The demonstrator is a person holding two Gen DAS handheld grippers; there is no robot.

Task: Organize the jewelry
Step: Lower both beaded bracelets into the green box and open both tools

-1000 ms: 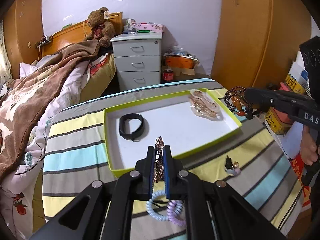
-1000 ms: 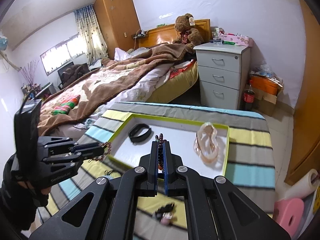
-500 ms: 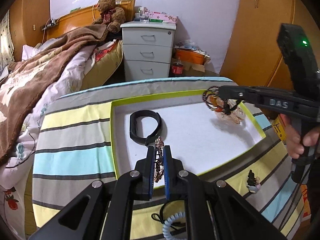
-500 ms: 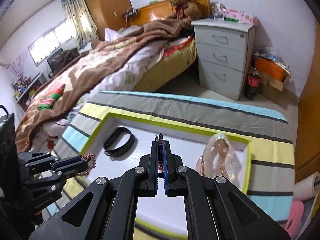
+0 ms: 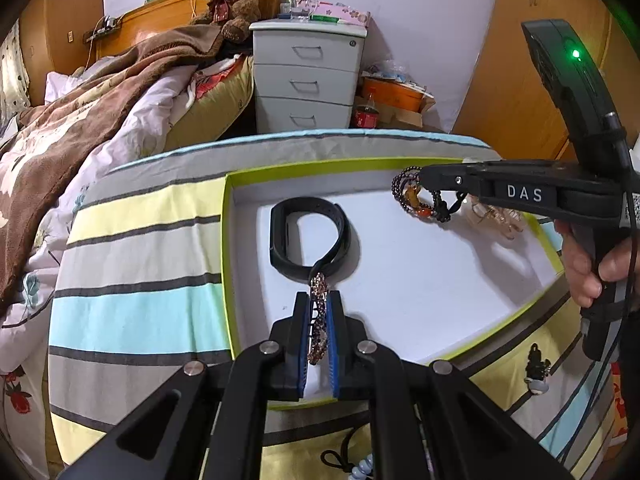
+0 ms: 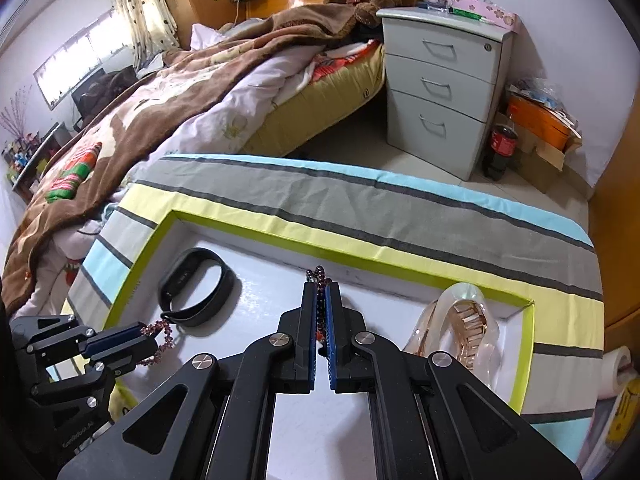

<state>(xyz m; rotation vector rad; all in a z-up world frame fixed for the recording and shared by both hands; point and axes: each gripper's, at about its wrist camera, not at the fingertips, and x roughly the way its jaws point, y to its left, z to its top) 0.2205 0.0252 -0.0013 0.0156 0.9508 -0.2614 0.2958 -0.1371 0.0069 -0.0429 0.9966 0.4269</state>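
Note:
A white tray with a lime-green rim [image 5: 225, 240] [image 6: 136, 280] lies on the striped cloth. In it are a black wristband [image 5: 308, 236] [image 6: 196, 292] and a rose-gold clip [image 5: 496, 216] [image 6: 460, 328]. My left gripper [image 5: 318, 300] [image 6: 150, 336] is shut on a sparkly pink-brown bracelet [image 5: 318, 320] [image 6: 160, 332], low over the tray and just in front of the wristband. My right gripper [image 6: 319, 286] [image 5: 424, 178] is shut on a dark bead bracelet with orange beads [image 5: 416, 200] [image 6: 318, 272], which hangs over the tray's far right part beside the clip.
On the cloth in front of the tray lie a small black charm [image 5: 536, 368] and a pale spiral hair tie [image 5: 360, 468]. A grey nightstand [image 5: 308, 76], a cola bottle [image 6: 500, 148] and a bed [image 6: 180, 92] stand beyond the table. A hand [image 5: 588, 264] holds the right gripper's handle.
Both grippers have come forward and lower over the tray, each still clamped on its bracelet. The right gripper swung in from beyond the tray's right rim to above its inside.

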